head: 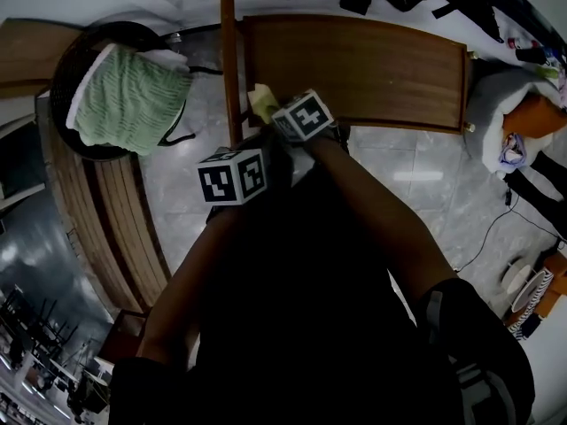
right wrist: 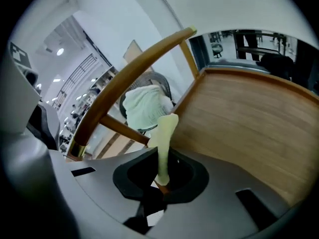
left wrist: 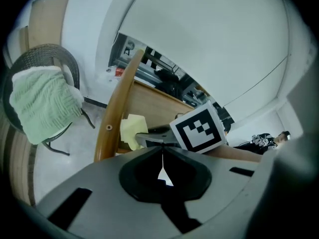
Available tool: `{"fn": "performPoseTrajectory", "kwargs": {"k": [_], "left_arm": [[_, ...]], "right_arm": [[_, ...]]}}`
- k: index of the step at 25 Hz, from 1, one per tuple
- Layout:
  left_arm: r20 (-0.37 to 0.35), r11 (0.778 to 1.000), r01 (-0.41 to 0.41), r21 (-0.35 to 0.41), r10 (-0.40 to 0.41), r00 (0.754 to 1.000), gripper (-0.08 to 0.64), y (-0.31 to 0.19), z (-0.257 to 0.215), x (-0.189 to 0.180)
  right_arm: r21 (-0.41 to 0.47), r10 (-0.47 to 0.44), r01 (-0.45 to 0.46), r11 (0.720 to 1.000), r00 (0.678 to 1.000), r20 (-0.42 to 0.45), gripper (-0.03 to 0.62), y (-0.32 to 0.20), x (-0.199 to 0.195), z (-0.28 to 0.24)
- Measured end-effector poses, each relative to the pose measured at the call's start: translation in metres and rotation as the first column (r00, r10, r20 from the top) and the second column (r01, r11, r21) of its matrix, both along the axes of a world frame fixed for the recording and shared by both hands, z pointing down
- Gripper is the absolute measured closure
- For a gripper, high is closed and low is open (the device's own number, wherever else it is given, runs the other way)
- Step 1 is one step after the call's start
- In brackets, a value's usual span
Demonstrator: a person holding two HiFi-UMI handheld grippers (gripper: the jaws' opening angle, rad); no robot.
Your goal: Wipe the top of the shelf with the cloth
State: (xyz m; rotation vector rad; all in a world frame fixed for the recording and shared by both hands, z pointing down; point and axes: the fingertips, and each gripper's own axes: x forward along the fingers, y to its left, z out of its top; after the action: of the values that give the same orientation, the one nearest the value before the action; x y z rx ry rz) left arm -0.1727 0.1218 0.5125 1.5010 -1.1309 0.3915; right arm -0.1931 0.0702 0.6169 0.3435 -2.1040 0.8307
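Note:
A pale yellow cloth (right wrist: 165, 139) sticks up from my right gripper (right wrist: 161, 181), which is shut on its lower end. It hangs just off the near left corner of the brown wooden shelf top (right wrist: 249, 113). In the head view the cloth (head: 261, 103) shows beside the shelf's (head: 354, 69) left end, in front of the right gripper's marker cube (head: 304, 115). My left gripper (left wrist: 162, 151) is shut with nothing between its jaws; it is held just behind and left of the right one, with its cube (head: 233, 175) nearer me. From it I see the cloth (left wrist: 130, 129).
An upright wooden post (head: 229, 60) stands at the shelf's left end. A dark wicker chair (head: 66, 78) with a green towel (head: 128, 96) draped on it is to the left. A wooden bench (head: 124, 228) runs along the left. Clothes and bags (head: 523, 113) lie on the floor at right.

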Motion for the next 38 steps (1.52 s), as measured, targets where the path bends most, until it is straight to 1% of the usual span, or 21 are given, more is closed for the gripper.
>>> {"fn": "performPoseTrajectory", "kwargs": {"k": [2,5,9,12,14,16,19,25,27,32,38], "left_arm": [[0.008,1.0,-0.005,0.001,0.005,1.0,0.548,0.002,0.002,-0.01],[0.025,1.0,-0.019,0.006,0.019,1.0,0.548,0.001,0.004,-0.021],[0.027,0.999,-0.041,0.007,0.041,0.999,0.548,0.0,0.004,-0.018],[0.031,0.999,-0.054,0.0,0.054,0.998,0.548,-0.002,0.007,-0.01],[0.038,0.998,-0.062,-0.008,0.062,0.997,0.548,-0.005,0.011,-0.004],[0.043,0.998,-0.068,-0.018,0.069,0.997,0.548,-0.01,0.016,0.006],[0.045,0.996,-0.088,-0.028,0.089,0.995,0.548,-0.019,0.024,0.025],[0.03,0.991,-0.133,-0.03,0.134,0.991,0.548,-0.046,0.032,0.082],[0.026,0.988,-0.151,-0.031,0.152,0.988,0.548,-0.056,0.035,0.104],[0.012,0.978,-0.204,-0.03,0.205,0.979,0.548,-0.073,0.038,0.164],[0.001,0.963,-0.27,-0.031,0.27,0.963,0.548,-0.084,0.043,0.226]], "right_arm": [[-0.01,-0.041,0.041,0.999,0.999,-0.033,0.551,0.008,-0.007,0.008],[-0.009,-0.095,0.095,0.995,0.989,-0.114,0.551,0.016,-0.006,0.02],[-0.004,-0.144,0.146,0.989,0.972,-0.186,0.551,0.02,0.0,0.028],[-0.029,-0.133,0.13,0.991,0.965,-0.226,0.551,0.022,0.018,0.03],[-0.016,-0.103,0.102,0.995,0.967,-0.231,0.551,0.015,0.033,0.029],[-0.014,-0.077,0.076,0.997,0.967,-0.243,0.551,0.01,0.053,0.029],[-0.021,-0.03,0.025,0.999,0.971,-0.239,0.551,0.002,0.086,0.029],[0.0,0.076,-0.079,0.997,0.955,-0.288,0.551,-0.019,0.178,0.026],[-0.002,0.11,-0.116,0.993,0.948,-0.299,0.551,-0.024,0.209,0.025],[0.03,0.204,-0.206,0.978,0.929,-0.31,0.551,-0.042,0.284,0.021],[0.062,0.289,-0.284,0.957,0.897,-0.334,0.551,-0.056,0.361,0.016]]}}
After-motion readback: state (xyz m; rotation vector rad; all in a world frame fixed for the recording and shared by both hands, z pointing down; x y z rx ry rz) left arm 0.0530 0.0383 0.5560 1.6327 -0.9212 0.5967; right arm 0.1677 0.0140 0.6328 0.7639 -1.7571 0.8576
